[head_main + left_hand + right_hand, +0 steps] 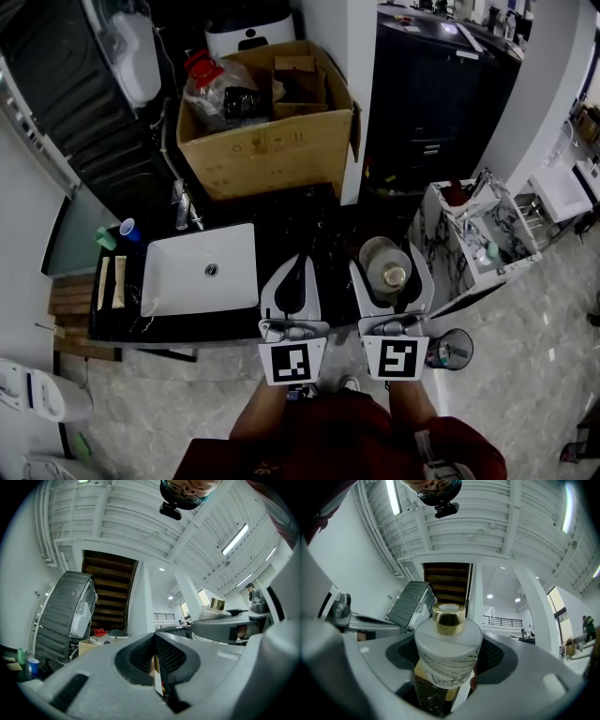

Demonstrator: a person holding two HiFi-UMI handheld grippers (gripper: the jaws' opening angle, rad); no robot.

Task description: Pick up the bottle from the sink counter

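Right of the sink, the right tongs clasp the marbled bottle around its wide body (gold cap up). The left tongs are clenched and empty. If pressure eases, the smooth round wall could slip and the bottle could drop onto the table.

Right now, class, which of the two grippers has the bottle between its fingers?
The right gripper: the gold-capped bottle sits clamped between its fingers. The left gripper has its fingers shut together on nothing.
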